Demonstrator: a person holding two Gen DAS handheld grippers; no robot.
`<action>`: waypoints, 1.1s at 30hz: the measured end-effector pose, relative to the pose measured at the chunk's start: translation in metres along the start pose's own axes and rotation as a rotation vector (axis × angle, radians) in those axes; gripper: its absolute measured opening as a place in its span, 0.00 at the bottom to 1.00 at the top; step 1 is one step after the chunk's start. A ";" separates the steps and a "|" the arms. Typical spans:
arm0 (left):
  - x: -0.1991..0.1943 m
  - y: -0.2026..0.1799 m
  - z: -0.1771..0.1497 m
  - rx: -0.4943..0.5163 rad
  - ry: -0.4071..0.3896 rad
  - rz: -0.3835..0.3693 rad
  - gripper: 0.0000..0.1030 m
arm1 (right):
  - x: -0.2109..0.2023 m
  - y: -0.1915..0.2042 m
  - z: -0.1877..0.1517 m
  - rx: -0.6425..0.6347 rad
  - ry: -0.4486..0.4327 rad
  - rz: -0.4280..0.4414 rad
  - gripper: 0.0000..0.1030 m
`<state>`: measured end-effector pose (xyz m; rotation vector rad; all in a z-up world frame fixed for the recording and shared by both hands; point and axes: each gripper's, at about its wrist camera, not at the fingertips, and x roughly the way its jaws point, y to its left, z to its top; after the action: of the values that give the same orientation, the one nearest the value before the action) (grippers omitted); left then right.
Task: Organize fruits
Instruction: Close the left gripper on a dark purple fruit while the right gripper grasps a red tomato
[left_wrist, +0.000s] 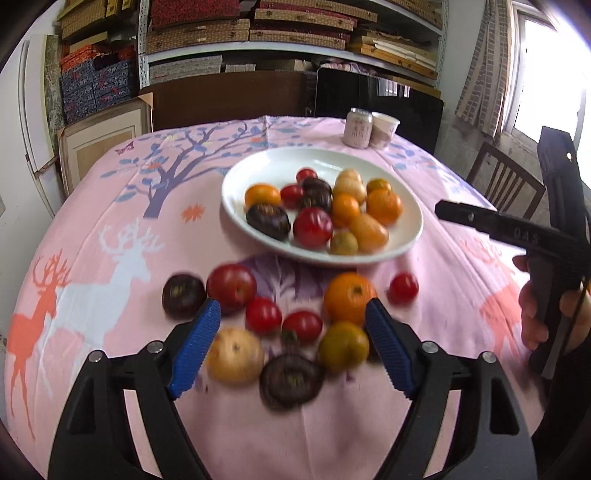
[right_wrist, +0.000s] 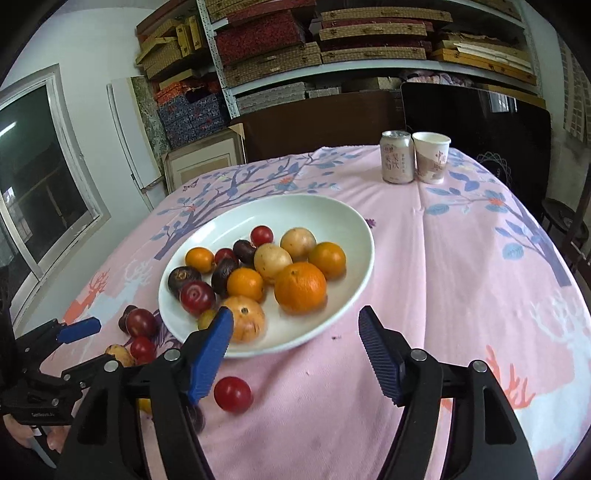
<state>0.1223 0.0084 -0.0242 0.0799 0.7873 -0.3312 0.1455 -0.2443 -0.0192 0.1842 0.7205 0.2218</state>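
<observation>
Both tools gape empty: the left hand-held gripper (left_wrist: 293, 314) spreads over loose fruits (left_wrist: 291, 328) on the table (right_wrist: 461, 295), the right hand-held gripper (right_wrist: 295, 321) stands spread at the white plate (right_wrist: 354, 225), near rim. More fruit fills the plate. At 1 o'clock, a can (right_wrist: 397, 157) with unreadable characters touches a paper cup (right_wrist: 431, 157). Pink deer-and-tree cloth; box-stacked shelves (right_wrist: 332, 44) beyond.

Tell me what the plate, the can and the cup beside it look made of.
Plate: glossy white, likely glazed ceramic, though it could be melamine; soft window reflections on its rim. Can: metal, probably aluminium, with a shiny silver top rim and pink printed wrap. Cup: matte printed paper, thin rolled lip.
</observation>
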 end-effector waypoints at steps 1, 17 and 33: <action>-0.003 -0.001 -0.007 0.004 0.007 0.001 0.76 | -0.002 0.001 -0.003 0.000 0.001 0.001 0.69; 0.022 -0.006 -0.044 0.066 0.156 0.074 0.54 | -0.006 -0.005 -0.027 -0.021 0.005 -0.025 0.69; 0.037 -0.007 -0.031 0.035 0.185 0.059 0.63 | 0.000 0.001 -0.031 -0.057 0.033 -0.031 0.69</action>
<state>0.1227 -0.0020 -0.0718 0.1681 0.9602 -0.2843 0.1248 -0.2400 -0.0420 0.1155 0.7486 0.2155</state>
